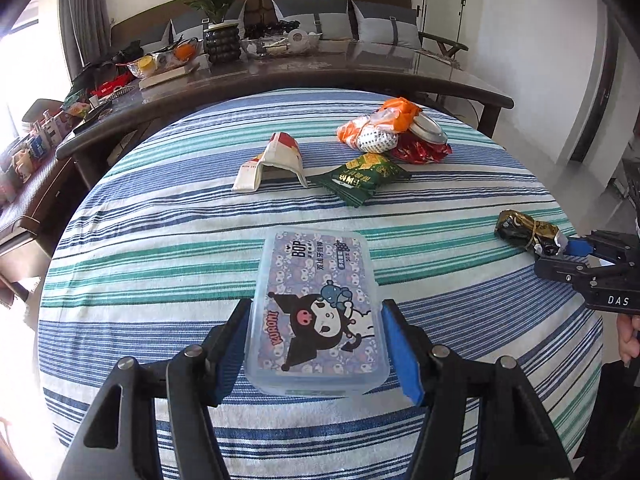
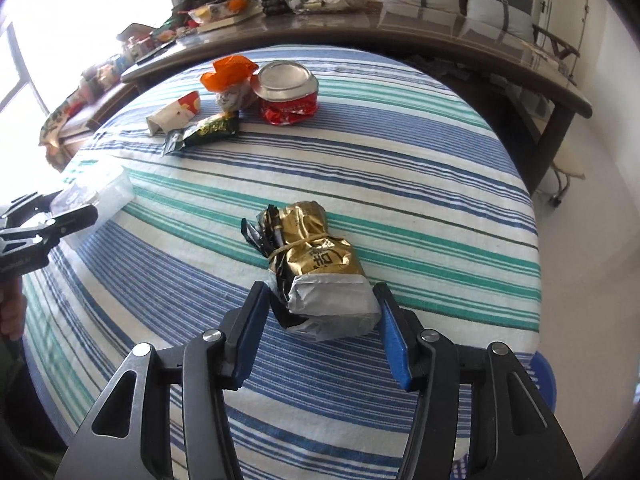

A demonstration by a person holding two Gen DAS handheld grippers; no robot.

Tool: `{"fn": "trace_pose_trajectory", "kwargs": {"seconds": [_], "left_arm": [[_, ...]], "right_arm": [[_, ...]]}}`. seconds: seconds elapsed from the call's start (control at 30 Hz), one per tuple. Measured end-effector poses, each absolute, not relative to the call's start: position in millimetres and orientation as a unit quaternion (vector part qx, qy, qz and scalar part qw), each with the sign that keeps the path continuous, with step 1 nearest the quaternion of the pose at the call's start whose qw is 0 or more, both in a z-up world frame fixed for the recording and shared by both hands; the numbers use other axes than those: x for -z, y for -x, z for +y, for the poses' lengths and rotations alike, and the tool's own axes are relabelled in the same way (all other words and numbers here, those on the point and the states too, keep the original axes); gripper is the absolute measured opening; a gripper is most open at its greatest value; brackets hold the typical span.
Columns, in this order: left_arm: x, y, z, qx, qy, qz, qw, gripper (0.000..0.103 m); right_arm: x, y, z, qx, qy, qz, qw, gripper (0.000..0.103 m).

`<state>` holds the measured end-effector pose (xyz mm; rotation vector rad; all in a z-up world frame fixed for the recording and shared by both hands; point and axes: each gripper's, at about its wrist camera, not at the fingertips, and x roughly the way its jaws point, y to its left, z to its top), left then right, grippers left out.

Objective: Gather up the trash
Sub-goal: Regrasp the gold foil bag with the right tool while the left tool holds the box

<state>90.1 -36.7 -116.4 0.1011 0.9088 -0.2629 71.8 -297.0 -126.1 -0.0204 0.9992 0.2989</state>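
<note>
A clear plastic box (image 1: pixel 316 280) with a cartoon label lies on the striped tablecloth (image 1: pixel 160 240), and my left gripper (image 1: pixel 316 308) is shut on its two long sides. A gold-and-silver foil bag (image 2: pixel 312 256), tied with a rubber band, lies between the fingers of my right gripper (image 2: pixel 319 289). That gripper is open, with its pads just clear of the bag. Farther back lie a green wrapper (image 1: pixel 360 178), a flattened red-and-white paper cup (image 1: pixel 272 164), an orange plastic bag (image 1: pixel 384 120) and a crushed red can (image 2: pixel 288 96).
A long dark table (image 1: pixel 360 76) runs behind the round one, crowded with bowls, a potted plant (image 1: pixel 216 4) and small items. A cushioned bench stands behind it. White floor shows to the right. A hand (image 1: pixel 628 336) holds the right gripper's handle.
</note>
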Motion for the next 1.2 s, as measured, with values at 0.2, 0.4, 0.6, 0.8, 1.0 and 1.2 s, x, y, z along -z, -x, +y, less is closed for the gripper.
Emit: {"fn": "trace_pose_trajectory", "kwargs": {"seconds": [0.2,0.4,0.6,0.8,1.0,1.2], "left_arm": [[129,-87,-28,0.131,-0.032,0.449,0.883,0.075],[135,-89,-36,0.124,-0.051,0.446,0.885,0.082],[136,-91,-38,0.12,-0.053,0.447,0.885,0.085],[137,-91,-38,0.12,-0.053,0.448,0.884,0.086],[137,-92,-37,0.115,-0.052,0.449,0.884,0.089],[135,-92,-37,0.128,-0.054,0.466,0.874,0.089]], "right_arm": [[135,-54,-273,-0.158,0.067,0.454,0.874,0.087],[137,-53,-270,-0.158,0.064,0.444,0.88,0.095],[139,-57,-264,-0.151,0.064,0.447,0.88,0.1],[139,-61,-262,-0.147,0.063,0.452,0.878,0.101],[139,-61,-262,-0.148,0.063,0.451,0.878,0.102],[138,-62,-262,-0.152,0.067,0.462,0.871,0.101]]}}
